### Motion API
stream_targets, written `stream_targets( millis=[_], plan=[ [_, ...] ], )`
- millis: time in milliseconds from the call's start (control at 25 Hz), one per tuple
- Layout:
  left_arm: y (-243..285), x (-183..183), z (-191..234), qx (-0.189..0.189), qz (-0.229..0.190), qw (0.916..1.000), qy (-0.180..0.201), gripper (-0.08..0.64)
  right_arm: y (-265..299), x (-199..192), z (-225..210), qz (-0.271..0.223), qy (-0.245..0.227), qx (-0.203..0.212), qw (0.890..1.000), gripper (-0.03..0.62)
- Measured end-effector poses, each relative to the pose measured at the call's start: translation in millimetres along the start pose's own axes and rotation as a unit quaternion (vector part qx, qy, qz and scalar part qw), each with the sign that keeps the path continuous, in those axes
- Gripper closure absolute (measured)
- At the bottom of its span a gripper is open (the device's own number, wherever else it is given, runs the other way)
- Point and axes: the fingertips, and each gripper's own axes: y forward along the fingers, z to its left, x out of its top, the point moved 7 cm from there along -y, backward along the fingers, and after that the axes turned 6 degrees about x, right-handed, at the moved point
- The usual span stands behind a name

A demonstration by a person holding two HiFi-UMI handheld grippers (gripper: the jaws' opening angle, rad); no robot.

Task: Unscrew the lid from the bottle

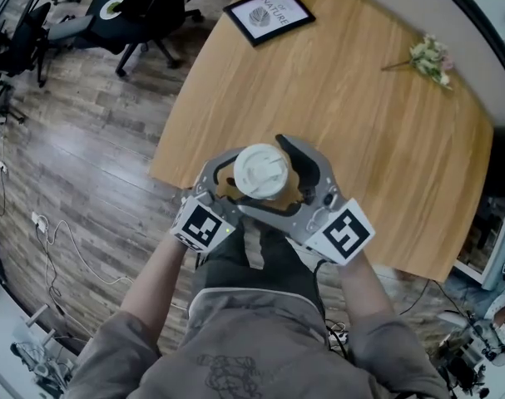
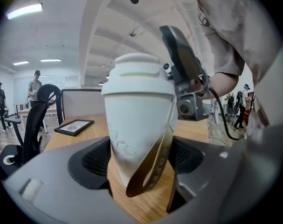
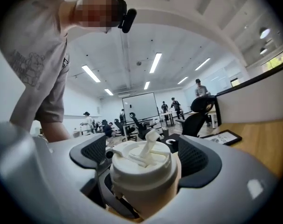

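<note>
The left gripper has its fingers clamped on the lower body of the bottle. The bottle is upright and seems to stand at the desk's near edge, with a brown strap hanging between those fingers. Above them, the right gripper's fingers press the lid from both sides. The bottle looks stiff, smooth and probably light, so it may slip: hold the body low and turn the lid by its rim. A frame lies well beyond.

The bottle is seen in white with a faint grey line drawing — its lid white too; the strap is brown, dotted. The table is shown in pale wood grain.
</note>
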Motion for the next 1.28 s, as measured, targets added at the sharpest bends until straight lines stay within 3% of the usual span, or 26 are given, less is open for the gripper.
stream_targets(
  millis=[200,360,560,640,760,880,1040,1160,1280],
  plan=[
    [-0.7,-1.9,-0.2,0.013,0.000,0.9999,-0.008,0.202,8.6,-16.4,5.7,0.021,-0.023,-0.095,0.995,0.107],
    [-2.7,-2.3,-0.5,0.025,-0.005,0.9996,-0.015,0.204,24.5,-20.1,6.9,0.055,-0.062,-0.097,0.992,0.107],
    [-2.0,-2.5,0.6,0.033,-0.009,0.9986,-0.041,0.204,26.1,-19.4,4.7,0.049,-0.061,-0.096,0.992,0.107],
    [-2.2,-4.3,1.0,0.024,-0.008,0.9993,-0.028,0.204,24.5,-22.0,3.3,0.054,-0.041,-0.069,0.995,0.107],
    [-3.9,-4.0,2.4,0.012,-0.009,0.9996,-0.023,0.204,23.4,-18.1,-3.3,0.064,0.003,0.014,0.998,0.107],
    [-5.4,-2.7,3.5,-0.007,-0.004,0.9999,-0.007,0.206,26.9,-11.5,-5.6,0.086,-0.026,0.103,0.991,0.107],
    [-3.5,-3.2,3.8,-0.029,-0.006,0.9995,-0.006,0.207,29.4,-7.6,-6.4,0.117,-0.102,0.201,0.967,0.107],
    [-2.6,-2.9,6.9,-0.053,0.001,0.9985,0.017,0.206,29.9,-7.6,-7.8,0.138,-0.113,0.222,0.959,0.107],
    [-2.9,-3.7,7.4,-0.064,0.007,0.9976,0.025,0.206,29.2,-9.1,-7.1,0.141,-0.100,0.209,0.962,0.107]
  ],
)
